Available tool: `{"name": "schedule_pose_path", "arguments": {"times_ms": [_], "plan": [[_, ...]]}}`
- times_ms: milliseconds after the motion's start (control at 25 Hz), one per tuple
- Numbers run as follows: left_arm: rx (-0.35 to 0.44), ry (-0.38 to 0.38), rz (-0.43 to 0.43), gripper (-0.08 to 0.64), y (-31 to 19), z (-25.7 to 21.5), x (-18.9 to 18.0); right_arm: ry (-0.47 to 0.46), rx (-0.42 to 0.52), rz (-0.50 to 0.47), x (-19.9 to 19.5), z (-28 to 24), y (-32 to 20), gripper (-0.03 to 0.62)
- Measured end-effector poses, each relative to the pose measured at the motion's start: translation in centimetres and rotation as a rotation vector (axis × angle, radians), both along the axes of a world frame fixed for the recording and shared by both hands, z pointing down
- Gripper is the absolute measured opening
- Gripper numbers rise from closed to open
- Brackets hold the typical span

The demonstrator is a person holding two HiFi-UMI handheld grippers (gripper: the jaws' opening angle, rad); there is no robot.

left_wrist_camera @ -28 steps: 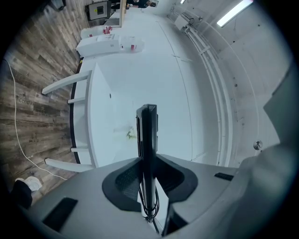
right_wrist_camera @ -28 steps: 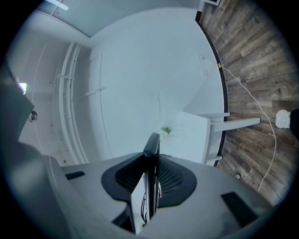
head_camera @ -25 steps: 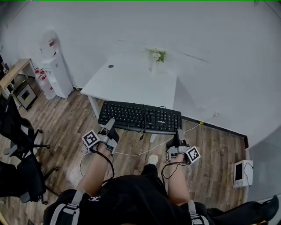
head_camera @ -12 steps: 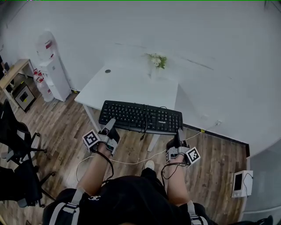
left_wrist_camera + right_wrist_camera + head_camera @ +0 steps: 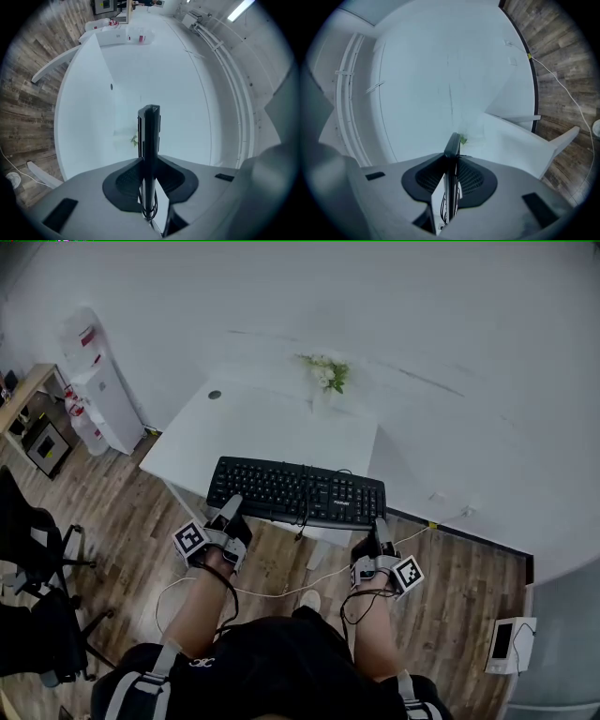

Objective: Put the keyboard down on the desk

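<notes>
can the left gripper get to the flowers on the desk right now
Probably not: the left gripper is shut on the left end of the keyboard, and the flowers stand at the far edge of the desk, beyond it.

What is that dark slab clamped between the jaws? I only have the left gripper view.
Observer: A black keyboard. The head view shows its full key field, with the left gripper on its near-left edge.
Operator: Is the other end supported?
Observer: Yes. The right gripper is shut on the near-right edge, seen edge-on in its own view.
Operator: Is it resting on the desk?
Observer: It does not look set down. From above, both grippers hold it level over the near edge of the white desk, with the person standing on the wood floor in front.
</notes>
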State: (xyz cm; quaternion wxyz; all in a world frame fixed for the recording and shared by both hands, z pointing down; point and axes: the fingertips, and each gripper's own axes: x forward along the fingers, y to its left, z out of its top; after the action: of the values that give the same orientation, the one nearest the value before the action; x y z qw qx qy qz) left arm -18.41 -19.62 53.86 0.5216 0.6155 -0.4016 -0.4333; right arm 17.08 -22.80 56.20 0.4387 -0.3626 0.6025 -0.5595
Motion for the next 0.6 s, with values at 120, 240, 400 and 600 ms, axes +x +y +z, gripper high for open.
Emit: {"name": "schedule_pose_path", "arguments": {"times_ms": [120,240,400,600], "plan": [[-0.021,0.003,-0.011,0.08,-3.5,0.3,0.9,-0.002,-0.022,-0.012,0.9,0.7,-3.6,0.081],[-0.051,0.004,-0.021,0.08,-8.3,1.3,2.2,0.011,-0.052,-0.028,2.1,1.9,-8.6,0.081],[-0.081,-0.001,-0.034,0.08,-12.1,2.2,3.7,0.014,-0.086,-0.05,3.4,3.1,-12.8,0.081],[-0.12,-0.005,-0.063,0.08,-16.2,3.6,3.7,0.015,-0.123,-0.092,3.2,4.6,-17.7,0.081]]}}
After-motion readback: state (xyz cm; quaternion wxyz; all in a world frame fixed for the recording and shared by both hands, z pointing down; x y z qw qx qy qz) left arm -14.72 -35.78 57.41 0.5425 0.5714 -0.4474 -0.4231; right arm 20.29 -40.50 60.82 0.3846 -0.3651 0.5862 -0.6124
